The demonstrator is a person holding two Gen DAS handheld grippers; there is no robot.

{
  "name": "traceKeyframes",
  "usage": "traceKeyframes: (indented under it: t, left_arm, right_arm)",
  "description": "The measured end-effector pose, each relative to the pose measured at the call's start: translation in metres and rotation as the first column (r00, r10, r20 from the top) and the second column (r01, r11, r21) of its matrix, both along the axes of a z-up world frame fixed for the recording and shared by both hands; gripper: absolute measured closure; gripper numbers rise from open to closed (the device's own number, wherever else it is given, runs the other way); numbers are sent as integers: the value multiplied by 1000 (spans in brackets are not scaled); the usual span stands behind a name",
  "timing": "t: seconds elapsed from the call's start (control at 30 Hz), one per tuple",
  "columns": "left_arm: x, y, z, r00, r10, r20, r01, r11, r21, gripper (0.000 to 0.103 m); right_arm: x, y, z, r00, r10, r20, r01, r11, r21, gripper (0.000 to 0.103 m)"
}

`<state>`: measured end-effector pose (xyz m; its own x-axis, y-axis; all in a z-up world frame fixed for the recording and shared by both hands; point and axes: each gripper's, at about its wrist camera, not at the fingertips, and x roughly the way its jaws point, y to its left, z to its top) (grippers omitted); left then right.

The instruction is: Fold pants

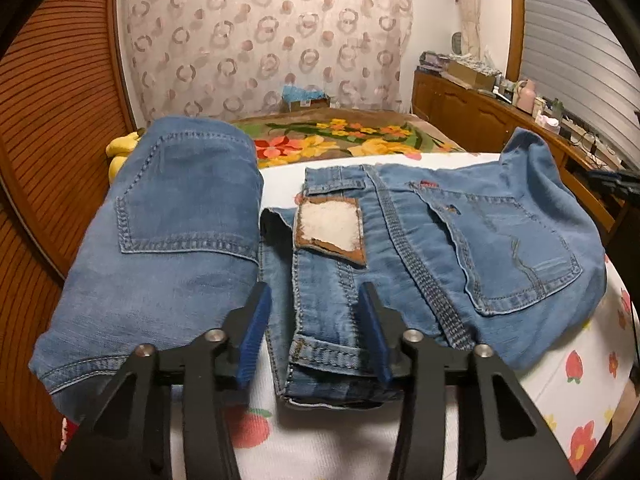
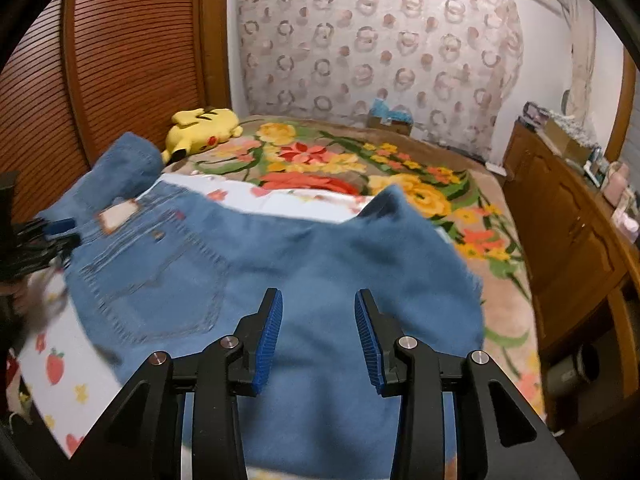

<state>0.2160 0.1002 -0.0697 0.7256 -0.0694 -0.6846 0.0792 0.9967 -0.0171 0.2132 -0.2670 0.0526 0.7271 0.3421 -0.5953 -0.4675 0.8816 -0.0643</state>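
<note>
While the blue-padded black left gripper point(image 1: 316, 336) stands at the bottom centre of its view, its fingers are partly apart and straddle the thick waistband fold of the faded blue denim pants point(image 1: 332, 280); the pads sit at either side of that folded edge, and whether they already press on it cannot be told, since a sliver of gap seems to show on the left pad. The waistband runs away from the fingers toward the upper middle of the frame, so its long axis lies roughly along the gripper's line. Just beyond, a worn tan leather patch point(image 1: 331, 229) sits centre frame, with one back pocket humped up at left and the other spread to the right. In the right wrist view, the matching right gripper point(image 2: 318, 336) hovers at bottom centre, fingers narrowly parted with nothing between them; the denim lies directly beneath and beyond, blurred, stretching toward the left of the frame. By judgement, the left gripper is nearer a grab. The pants rest on a white strawberry-print sheet point(image 2: 60, 364). Farther off lie a flowered blanket point(image 2: 320, 160) and a yellow plush toy point(image 2: 200, 128). Trouser legs are cut off below both frames; the person's hands are unseen.
</note>
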Motion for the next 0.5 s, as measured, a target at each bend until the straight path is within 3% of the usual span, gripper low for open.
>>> traceKeyframes:
  t: [0.2,0.5]
  left_arm:
    - [-6,0,-2,1000,-11,-27,11,1000,6,86]
    - [-37,-13,22,998,-59,8,59,997,45,92]
  right_arm:
    - [-3,-18,-18,999,-3,-42,4,1000,21,64]
    - [-32,-25,-27,999,-4,-47,7,997,72,64]
